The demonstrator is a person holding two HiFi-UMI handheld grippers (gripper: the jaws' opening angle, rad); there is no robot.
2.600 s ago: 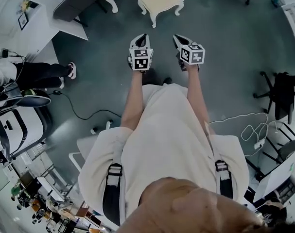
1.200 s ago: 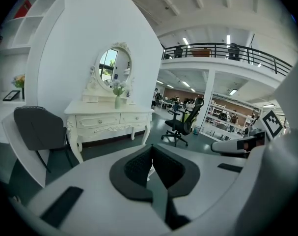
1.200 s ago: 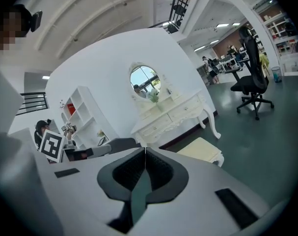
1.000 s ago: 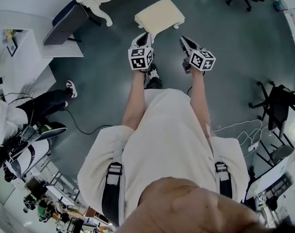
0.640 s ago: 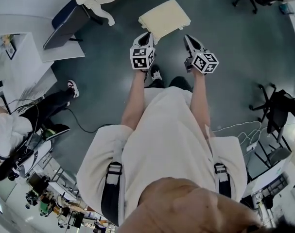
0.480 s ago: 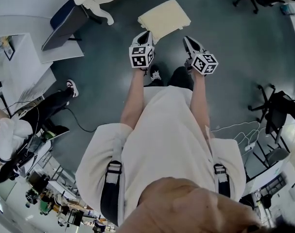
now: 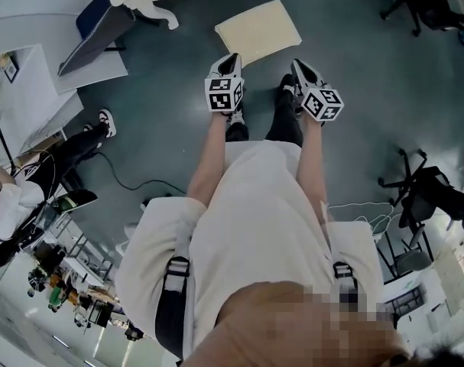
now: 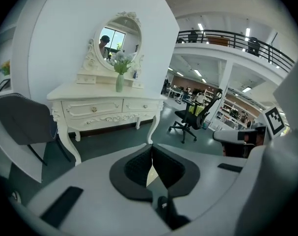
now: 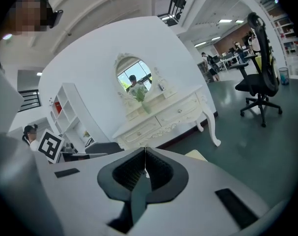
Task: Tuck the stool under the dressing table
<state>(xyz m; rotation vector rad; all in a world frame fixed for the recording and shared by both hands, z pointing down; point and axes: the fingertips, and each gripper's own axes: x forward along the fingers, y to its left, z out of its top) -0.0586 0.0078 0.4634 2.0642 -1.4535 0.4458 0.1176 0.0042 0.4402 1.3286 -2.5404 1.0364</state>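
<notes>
Just ahead of our left gripper (image 7: 230,60) and right gripper (image 7: 298,66) the stool (image 7: 258,30) blocks the straight way forward, while bare floor (image 7: 354,67) lies open on both its sides. Beyond it we see the gap under the dressing table (image 8: 107,107) open between its 2 front legs (image 8: 71,146). A grey chair (image 8: 23,124) crowds the table's left end, and a black office chair (image 8: 190,118) stands well apart on the right.
</notes>
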